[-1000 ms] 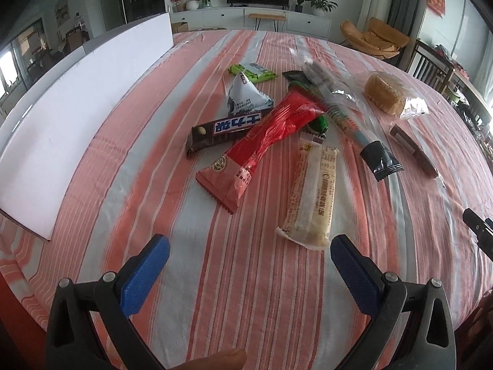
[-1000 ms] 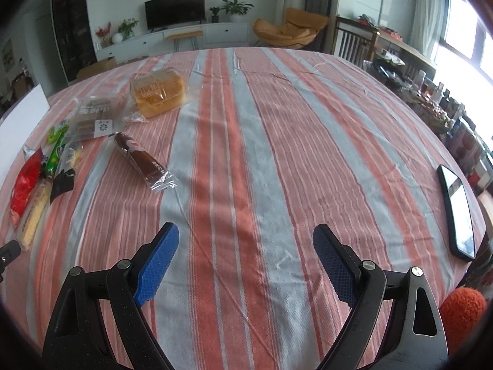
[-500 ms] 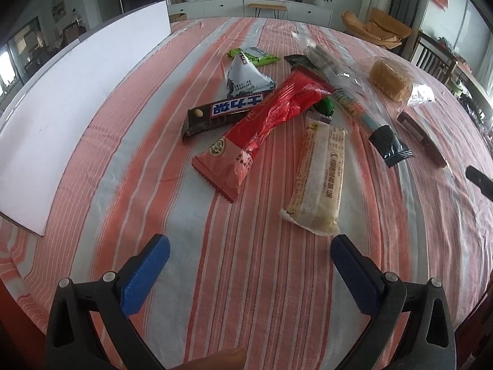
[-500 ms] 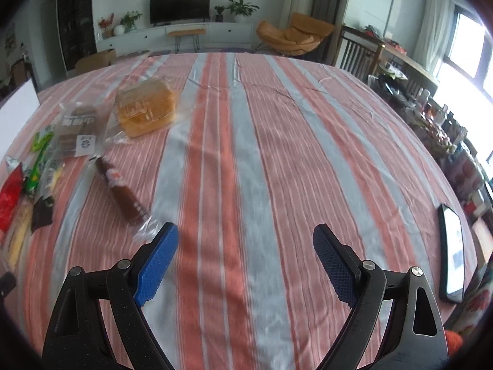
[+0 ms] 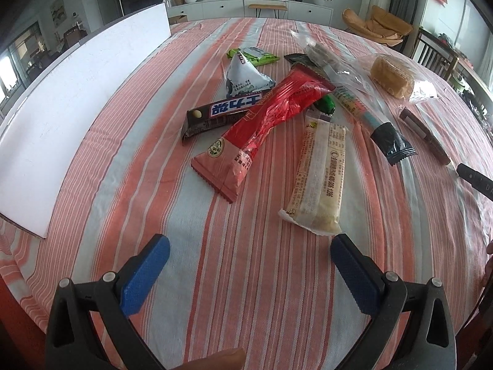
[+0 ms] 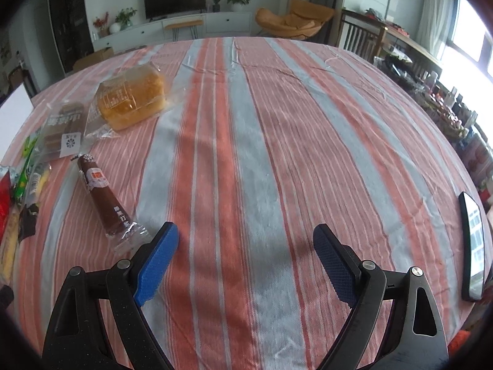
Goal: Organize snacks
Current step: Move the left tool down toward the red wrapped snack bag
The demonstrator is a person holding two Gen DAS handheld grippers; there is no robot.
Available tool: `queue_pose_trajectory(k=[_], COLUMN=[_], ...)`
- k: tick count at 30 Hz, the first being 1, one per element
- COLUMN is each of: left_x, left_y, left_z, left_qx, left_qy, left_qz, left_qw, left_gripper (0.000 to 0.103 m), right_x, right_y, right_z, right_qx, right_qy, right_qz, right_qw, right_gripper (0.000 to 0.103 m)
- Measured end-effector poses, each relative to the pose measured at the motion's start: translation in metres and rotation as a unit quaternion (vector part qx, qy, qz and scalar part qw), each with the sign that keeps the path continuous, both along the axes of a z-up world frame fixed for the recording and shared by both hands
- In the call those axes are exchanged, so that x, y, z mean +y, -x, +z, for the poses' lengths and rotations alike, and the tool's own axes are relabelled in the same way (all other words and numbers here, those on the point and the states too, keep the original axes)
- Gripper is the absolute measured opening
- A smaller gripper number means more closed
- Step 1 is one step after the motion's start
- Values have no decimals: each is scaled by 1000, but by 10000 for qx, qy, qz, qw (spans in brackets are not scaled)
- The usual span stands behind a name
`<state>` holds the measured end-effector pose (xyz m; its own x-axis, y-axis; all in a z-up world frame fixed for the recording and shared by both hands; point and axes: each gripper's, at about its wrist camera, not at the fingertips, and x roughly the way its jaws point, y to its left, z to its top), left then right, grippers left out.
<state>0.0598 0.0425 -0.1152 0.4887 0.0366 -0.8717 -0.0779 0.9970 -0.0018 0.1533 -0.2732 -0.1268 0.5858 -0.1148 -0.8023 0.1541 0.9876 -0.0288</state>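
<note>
Several snacks lie in a heap on the striped tablecloth (image 5: 246, 277). A long red packet (image 5: 262, 123) lies across a dark chocolate bar (image 5: 215, 114), and a pale cream bar (image 5: 320, 175) lies nearest my left gripper (image 5: 249, 252), which is open and empty just short of it. A white triangular pack (image 5: 243, 77), a green pack (image 5: 255, 55) and wrapped bread (image 5: 391, 75) lie further back. My right gripper (image 6: 246, 240) is open over bare cloth; a brown sausage stick (image 6: 103, 194) lies just left of its left finger, with the bread (image 6: 129, 101) beyond.
A white board (image 5: 71, 108) lies along the table's left side. A phone (image 6: 473, 243) rests near the right edge. A clear pack of dark biscuits (image 6: 63, 129) sits beside the bread. Chairs and a TV cabinet stand beyond the table.
Both grippers have moved forward over the table. The snacks sit closer to the left gripper, and the sausage stick has come near the right gripper's left finger. Both stay open.
</note>
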Motion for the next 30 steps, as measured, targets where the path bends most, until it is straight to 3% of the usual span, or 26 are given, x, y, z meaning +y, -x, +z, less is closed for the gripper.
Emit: queue_pose_trajectory(k=[25, 30], left_x=[6, 39], left_y=[-2, -2], left_z=[0, 31], left_qx=[40, -697], left_qy=[58, 439], left_qz=[-128, 195], left_qw=[9999, 9964], left_gripper=[103, 103], right_x=[-5, -5], right_y=[-2, -1], right_z=[-2, -2], right_qx=[-30, -31], right_qy=[-189, -191], right_qz=[-10, -10], right_qw=[9998, 9998], right_gripper=[93, 93])
